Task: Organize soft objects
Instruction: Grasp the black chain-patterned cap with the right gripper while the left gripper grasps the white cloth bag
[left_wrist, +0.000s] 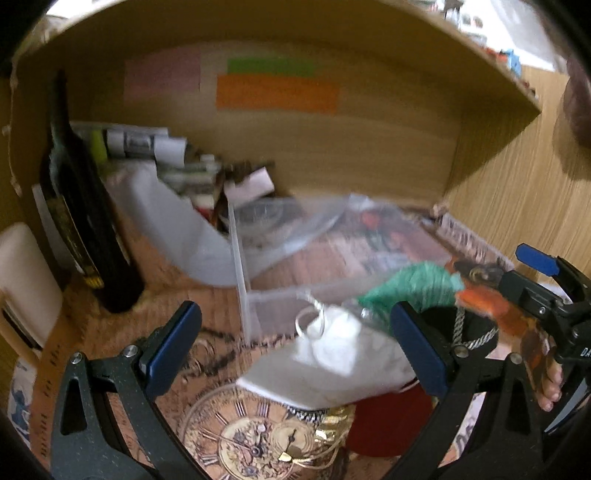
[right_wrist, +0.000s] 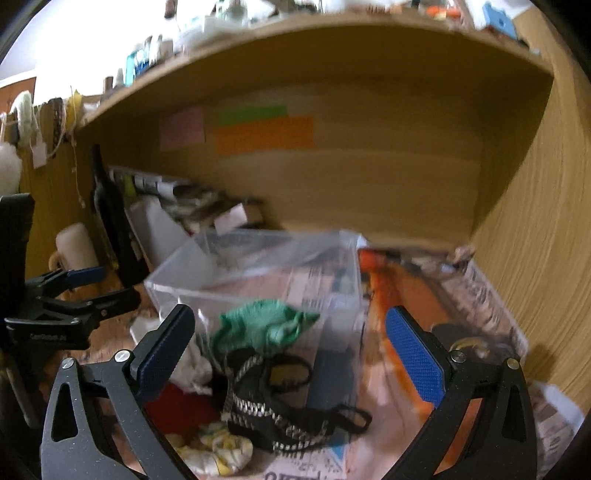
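Inside clear bin (right_wrist: 255, 266): green knit (right_wrist: 266, 325), black strap (right_wrist: 273, 402).

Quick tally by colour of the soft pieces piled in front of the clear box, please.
Green: 1, green knit
White: 1, white cloth
Red: 1, red cloth
Black and silver: 1, black pouch
Yellow-patterned: 1, yellow cloth
Total: 5

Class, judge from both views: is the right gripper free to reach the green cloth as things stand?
Probably yes. The right gripper is open, and the green cloth lies straight ahead between its fingers, on top of the pile. Nothing covers it; the clear box stands close behind, and motion blur hides fine detail.
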